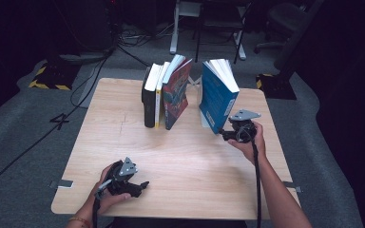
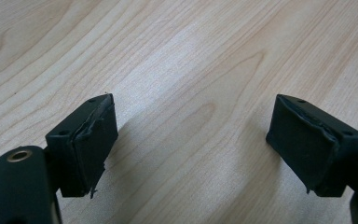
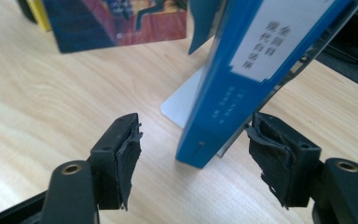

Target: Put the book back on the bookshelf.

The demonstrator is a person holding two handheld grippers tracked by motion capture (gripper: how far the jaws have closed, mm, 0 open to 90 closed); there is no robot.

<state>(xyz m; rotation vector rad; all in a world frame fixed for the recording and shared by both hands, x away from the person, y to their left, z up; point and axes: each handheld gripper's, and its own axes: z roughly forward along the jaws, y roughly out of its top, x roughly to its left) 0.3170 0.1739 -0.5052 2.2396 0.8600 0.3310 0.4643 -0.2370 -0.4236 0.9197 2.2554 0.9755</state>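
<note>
Right hand-held gripper (image 3: 193,154) stands wide, pads clear of the tall blue paperback book (image 3: 256,79) leaning at right of centre on the pale wooden counter (image 1: 180,156) (propped by a white bookend, apparently), while left hand-held gripper (image 2: 191,140) waits wide and empty lower left.

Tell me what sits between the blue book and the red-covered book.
Bare table in the high view; the blue book and red-covered book stand apart. In the right gripper view, a white bookend base lies beside the blue book.
</note>
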